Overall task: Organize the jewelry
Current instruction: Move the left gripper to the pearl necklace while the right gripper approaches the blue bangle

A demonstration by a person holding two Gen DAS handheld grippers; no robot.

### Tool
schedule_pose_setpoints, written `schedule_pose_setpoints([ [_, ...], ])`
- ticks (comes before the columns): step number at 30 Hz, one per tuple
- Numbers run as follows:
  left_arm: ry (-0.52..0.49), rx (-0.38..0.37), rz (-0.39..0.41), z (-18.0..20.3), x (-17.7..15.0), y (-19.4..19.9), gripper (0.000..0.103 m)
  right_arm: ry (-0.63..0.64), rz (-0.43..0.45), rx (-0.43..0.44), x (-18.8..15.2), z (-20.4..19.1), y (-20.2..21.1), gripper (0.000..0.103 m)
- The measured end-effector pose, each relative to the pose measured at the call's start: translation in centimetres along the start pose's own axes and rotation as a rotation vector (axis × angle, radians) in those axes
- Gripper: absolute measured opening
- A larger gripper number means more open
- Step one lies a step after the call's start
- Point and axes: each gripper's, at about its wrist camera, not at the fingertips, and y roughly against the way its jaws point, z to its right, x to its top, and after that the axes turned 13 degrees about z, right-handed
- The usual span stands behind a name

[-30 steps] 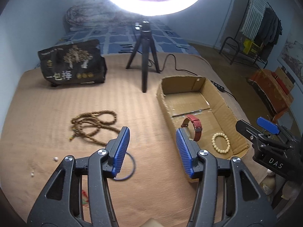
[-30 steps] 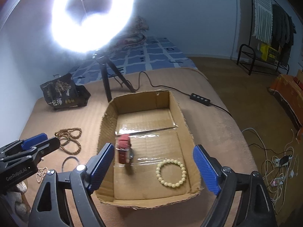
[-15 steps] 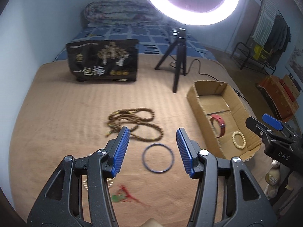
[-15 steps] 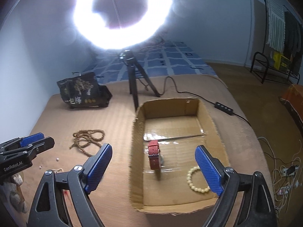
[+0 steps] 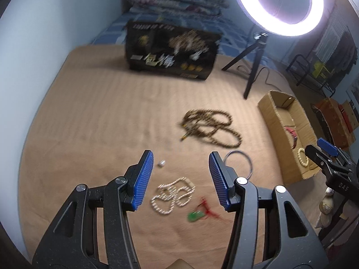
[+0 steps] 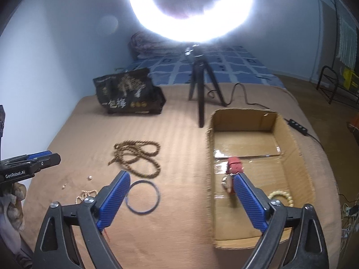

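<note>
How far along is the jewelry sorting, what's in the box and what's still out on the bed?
Done: the red watch and the cream bead bracelet lie in the cardboard box. In hand: nothing; the left gripper is open and empty, and the right gripper's jaws are opening, empty. Left: brown bead strand, blue ring, pale bead chain, green pendant.

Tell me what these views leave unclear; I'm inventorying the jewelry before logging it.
- Watch, right wrist view: face hidden behind the right gripper's finger.
- Cream bracelet, right wrist view: partly covered by that finger.
- Pale bead chain and green pendant, left wrist view: motion-blurred.
- Loose beads: too small.
</note>
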Motion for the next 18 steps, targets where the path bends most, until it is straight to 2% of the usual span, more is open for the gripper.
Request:
schedule_pose_setpoints([
  [7, 0.046, -0.003, -0.103, -3.1, -2.5, -2.1, 0.053, 0.040, -0.049, 0.047, -1.7, -2.7, -1.6, 0.101],
  [12, -0.046, -0.045, -0.176, -1.8, -4.3, -3.7, 0.053, 0.092, -0.097, 0.070, -3.2, -4.2, -3.2, 0.102],
  [18, -0.155, -0.049, -0.227, -0.4, -6.2, -5.0, 0.053, 0.165, -0.153, 0.089, -4.9, -5.5, -4.9, 0.103],
])
